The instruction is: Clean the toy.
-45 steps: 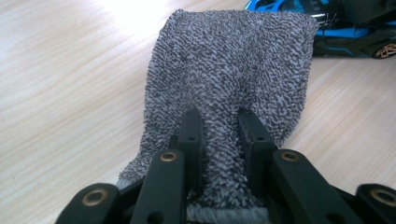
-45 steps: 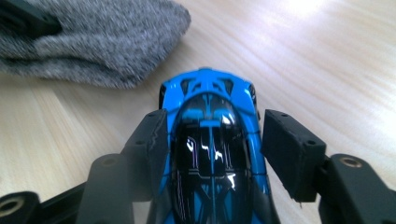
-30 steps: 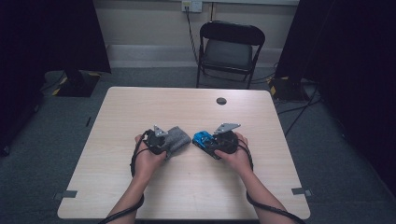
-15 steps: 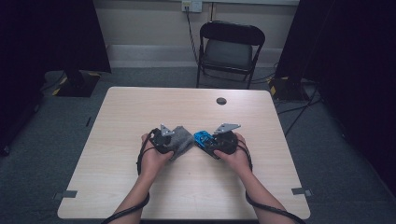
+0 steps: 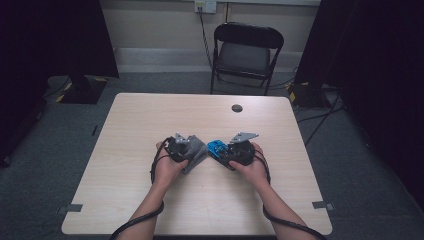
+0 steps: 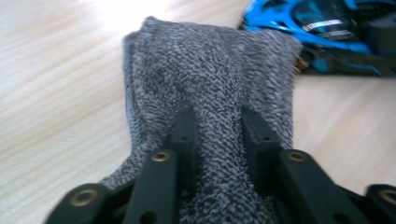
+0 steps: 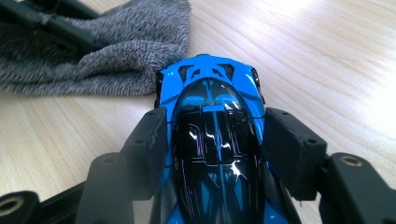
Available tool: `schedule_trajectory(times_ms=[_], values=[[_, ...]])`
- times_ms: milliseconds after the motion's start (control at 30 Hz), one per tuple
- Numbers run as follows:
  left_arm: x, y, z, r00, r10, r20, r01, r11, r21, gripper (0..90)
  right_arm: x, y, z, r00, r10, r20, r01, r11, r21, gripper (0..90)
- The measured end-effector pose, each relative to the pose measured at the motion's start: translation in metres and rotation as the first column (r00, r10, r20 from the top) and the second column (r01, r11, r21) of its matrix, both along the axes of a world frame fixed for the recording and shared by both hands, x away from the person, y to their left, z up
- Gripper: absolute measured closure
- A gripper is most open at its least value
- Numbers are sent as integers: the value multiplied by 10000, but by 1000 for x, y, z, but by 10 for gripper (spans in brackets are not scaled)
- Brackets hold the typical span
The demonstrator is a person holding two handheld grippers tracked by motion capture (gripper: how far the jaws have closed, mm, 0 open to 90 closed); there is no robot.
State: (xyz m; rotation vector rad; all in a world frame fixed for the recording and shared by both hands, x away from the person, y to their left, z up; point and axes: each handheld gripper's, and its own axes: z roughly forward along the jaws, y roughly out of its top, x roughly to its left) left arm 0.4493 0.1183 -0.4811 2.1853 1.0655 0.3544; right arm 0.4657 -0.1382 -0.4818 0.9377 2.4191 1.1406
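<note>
Your left fingers (image 6: 187,135) are clamped on the grey cloth (image 6: 210,79), a fold of it bunched between them; they have just been closing, after a brief loosening and re-grip, and the cloth sits between them throughout. Your right fingers (image 7: 289,140) are pressed against both flanks of the blue car (image 7: 215,140), holding it nose-forward just above the tabletop (image 7: 327,56). The cloth's free end lies against the car's nose (touching, or all but, in the right gripper view). From above, the left gripper (image 5: 182,149) and right gripper (image 5: 235,152) meet near the tabletop's middle, cloth (image 5: 196,152) and car (image 5: 217,147) side by side between them.

What could go wrong: the car's shell is glossy and curved, so if you push the cloth hard against it, the car may twist or squirt out of the right fingers. The left grip holds only a bunched fold; a sideways drag could pull the cloth free, or let the fingers themselves scrape the paint. The loose terry could also snag on a wheel or the rear vents.

Against the earliest picture, your left hand has edged inward, bringing the cloth closer to the car; your right hand and the car sit where they were.
</note>
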Motion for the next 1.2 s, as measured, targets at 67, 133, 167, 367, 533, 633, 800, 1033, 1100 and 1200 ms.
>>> schedule_trajectory(times_ms=[67,133,167,367,533,633,800,1033,1100,1200], values=[[-5,-6,2,9996,-149,-237,148,9999,-51,745,0,0,0,10000,-10,-4,10,10000,-3,408],[-10,-11,3,9987,-354,-362,351,9994,-70,751,0,0,0,10000,-9,-20,9,10000,-33,408],[-13,-13,3,9981,-458,-409,453,9989,-134,752,0,0,0,10000,-9,-16,9,10000,-45,408],[-26,-24,4,9953,-761,-603,735,9963,-443,755,-1,0,0,10000,-30,-26,30,10000,-32,408],[-35,-37,4,9920,-1113,-591,1086,9930,-468,755,0,0,0,10000,-54,-30,54,10000,-12,408],[-39,-44,4,9908,-1247,-532,1218,9910,-547,754,0,1,1,9999,-90,-81,90,9999,-55,408],[-44,-54,4,9875,-1486,-529,1451,9873,-640,754,0,1,1,9999,-120,-79,120,9999,-18,408],[-52,-65,3,9826,-1785,-512,1749,9822,-680,753,0,1,1,9999,-93,-104,93,9999,-45,408],[-54,-68,3,9809,-1881,-499,1844,9804,-697,754,1,1,1,9999,-89,-103,88,9999,-48,408],[-56,-73,4,9776,-2048,-487,2013,9771,-686,753,0,1,1,9999,-92,-83,92,10000,-27,408]])
